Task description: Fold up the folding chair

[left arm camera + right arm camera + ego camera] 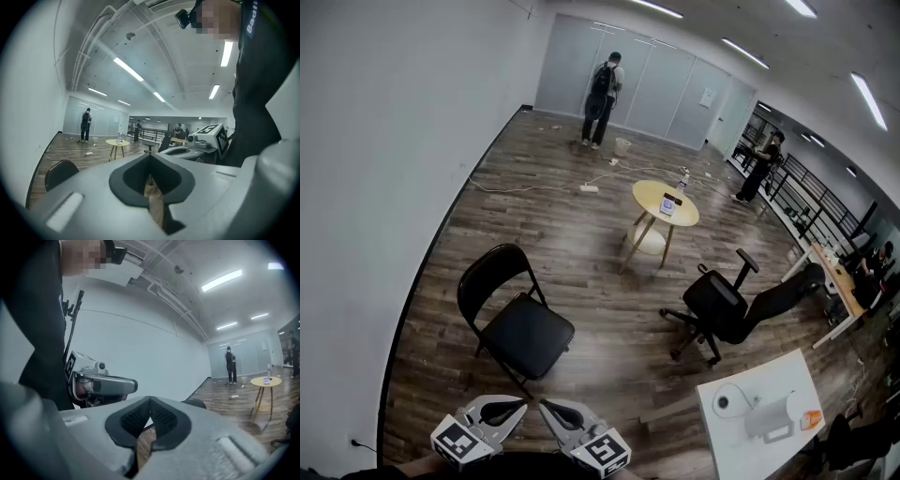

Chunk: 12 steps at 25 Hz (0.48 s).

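The black folding chair [514,319] stands unfolded on the wood floor, seat down, just ahead of me; its backrest [60,171] peeks over my left jaws. My left gripper [512,409] and right gripper [553,412] are held close together at the bottom edge of the head view, short of the chair and touching nothing. Both are shut with empty jaws. In the left gripper view the left gripper [151,161] has its jaw tips met, and the right gripper [150,408] looks the same in its own view.
A black office chair [727,307] sits tipped back to the right. A round yellow table [665,206] stands farther off. At the lower right is a white table [759,412] with a paper roll. Two people stand far back; a cable lies on the floor.
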Available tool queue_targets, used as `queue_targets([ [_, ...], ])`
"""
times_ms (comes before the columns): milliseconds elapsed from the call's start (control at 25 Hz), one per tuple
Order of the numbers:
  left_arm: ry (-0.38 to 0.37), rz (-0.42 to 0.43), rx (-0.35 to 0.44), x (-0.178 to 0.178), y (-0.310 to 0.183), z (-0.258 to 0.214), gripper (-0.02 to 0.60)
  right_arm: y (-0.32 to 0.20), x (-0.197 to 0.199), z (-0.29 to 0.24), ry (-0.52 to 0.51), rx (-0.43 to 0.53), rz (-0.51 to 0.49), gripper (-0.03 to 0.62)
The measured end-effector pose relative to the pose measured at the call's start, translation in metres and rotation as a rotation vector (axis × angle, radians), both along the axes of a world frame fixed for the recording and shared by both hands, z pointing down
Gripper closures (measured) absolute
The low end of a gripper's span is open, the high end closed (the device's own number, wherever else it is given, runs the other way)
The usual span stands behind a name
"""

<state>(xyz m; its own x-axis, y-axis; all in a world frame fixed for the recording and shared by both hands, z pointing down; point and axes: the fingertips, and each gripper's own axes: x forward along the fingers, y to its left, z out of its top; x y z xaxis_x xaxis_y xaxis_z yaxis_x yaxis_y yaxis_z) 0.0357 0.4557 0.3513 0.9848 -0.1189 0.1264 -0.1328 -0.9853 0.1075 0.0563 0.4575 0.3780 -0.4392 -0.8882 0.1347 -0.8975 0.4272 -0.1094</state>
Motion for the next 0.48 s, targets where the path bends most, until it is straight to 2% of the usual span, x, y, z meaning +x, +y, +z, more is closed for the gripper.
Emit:
queue_targets([
  [120, 0.006, -0.003, -0.023, 0.0, 0.0029, 0.0115, 0.58, 0.0019, 0.0001, 0.0021, 0.0, -0.001, -0.003, 0.595],
  [480, 0.001, -0.002, -0.012, 0.0052, -0.0001, 0.0066, 0.58, -0.0013, 0.0043, -0.003, -0.003, 0.012, -0.012, 0.595],
])
